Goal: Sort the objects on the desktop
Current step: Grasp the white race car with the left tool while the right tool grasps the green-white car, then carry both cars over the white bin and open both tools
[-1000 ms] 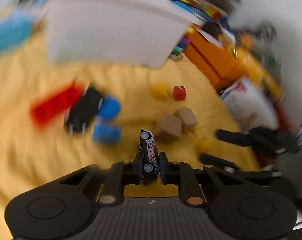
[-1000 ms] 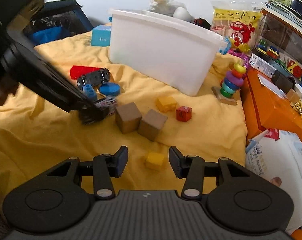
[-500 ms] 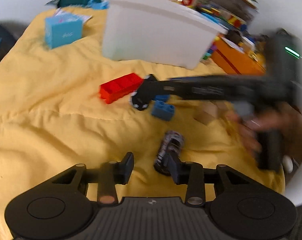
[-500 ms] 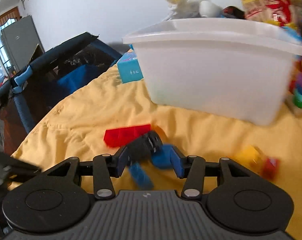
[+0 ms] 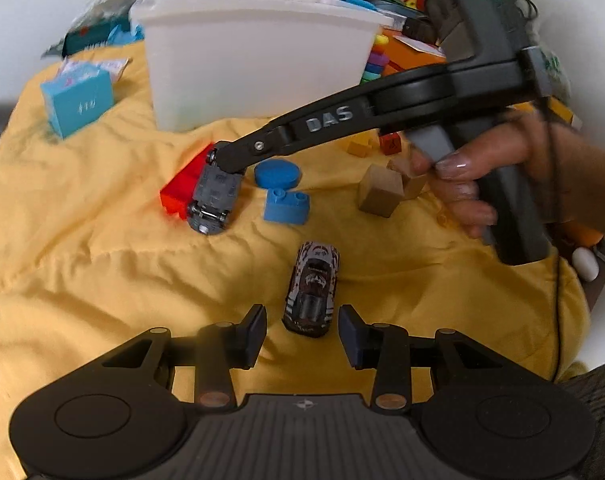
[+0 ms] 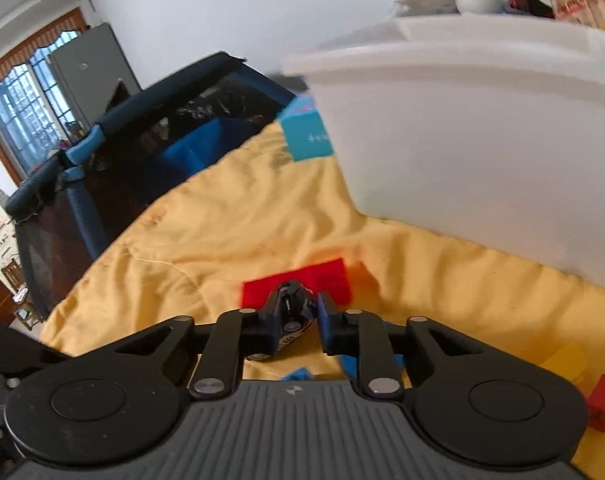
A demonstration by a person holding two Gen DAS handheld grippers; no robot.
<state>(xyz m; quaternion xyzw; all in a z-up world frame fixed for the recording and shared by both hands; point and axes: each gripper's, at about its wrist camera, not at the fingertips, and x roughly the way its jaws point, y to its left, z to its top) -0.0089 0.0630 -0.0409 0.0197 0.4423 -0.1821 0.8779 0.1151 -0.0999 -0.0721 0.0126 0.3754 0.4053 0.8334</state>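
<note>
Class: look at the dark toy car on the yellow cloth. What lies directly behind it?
A red brick lies behind the dark toy car, which the right claw grips. The car hides part of the brick.

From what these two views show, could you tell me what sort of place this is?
Probably a home playroom or child's bedroom: toy cars and building blocks lie scattered on a yellow quilt, a white storage bin stands on it, and a mesh-sided playpen stands alongside.
</note>
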